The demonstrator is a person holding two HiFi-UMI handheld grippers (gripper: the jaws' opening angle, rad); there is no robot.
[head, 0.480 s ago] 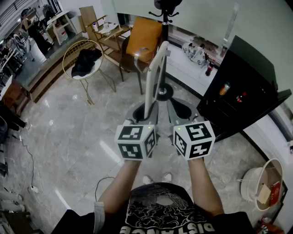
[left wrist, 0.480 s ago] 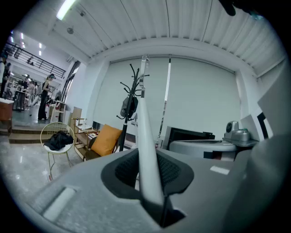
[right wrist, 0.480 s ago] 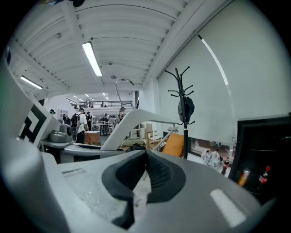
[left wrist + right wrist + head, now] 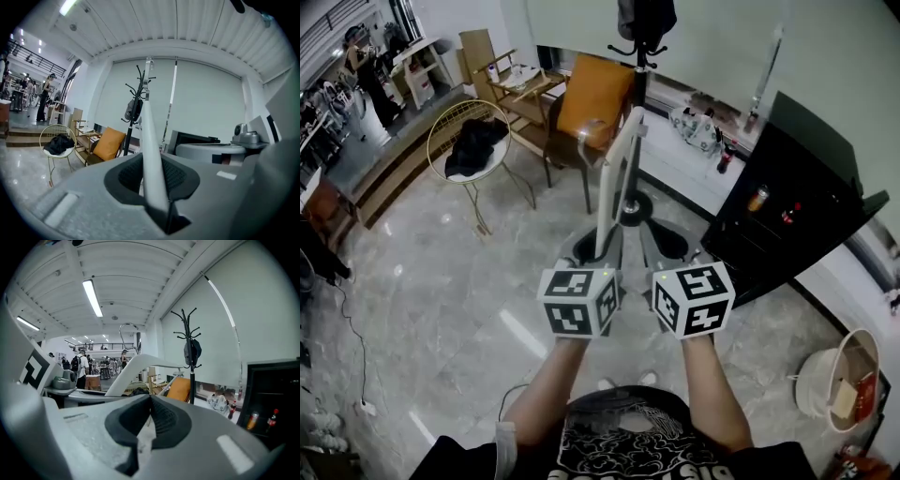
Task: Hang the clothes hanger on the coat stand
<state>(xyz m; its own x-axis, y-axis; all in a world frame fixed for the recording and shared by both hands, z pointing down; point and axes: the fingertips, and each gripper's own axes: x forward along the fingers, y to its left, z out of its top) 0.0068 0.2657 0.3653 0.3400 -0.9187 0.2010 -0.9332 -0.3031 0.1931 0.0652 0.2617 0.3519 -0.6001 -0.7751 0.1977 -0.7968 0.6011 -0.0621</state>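
Note:
A white clothes hanger (image 4: 617, 178) stands upright in front of me, its metal hook (image 4: 584, 129) at the top left. My left gripper (image 4: 598, 242) is shut on the hanger's lower arm; in the left gripper view the white arm (image 4: 152, 154) runs up between the pads. My right gripper (image 4: 664, 236) hangs just to the right, jaws together with nothing between them (image 4: 149, 413). The black coat stand (image 4: 637, 66) rises beyond the hanger with a dark bag (image 4: 645, 19) on its prongs. The stand (image 4: 136, 93) also shows in the left gripper view, and in the right gripper view (image 4: 190, 348).
An orange chair (image 4: 595, 89) stands left of the stand's round base (image 4: 633, 206). A wire chair with black cloth (image 4: 473, 136) is further left, before a wooden table (image 4: 516, 75). A black cabinet (image 4: 797, 187) fills the right; a white basket (image 4: 839, 380) sits low right.
Both grippers and the hanger have shifted slightly up the picture, nearer the coat stand. The left grip on the hanger is unchanged.

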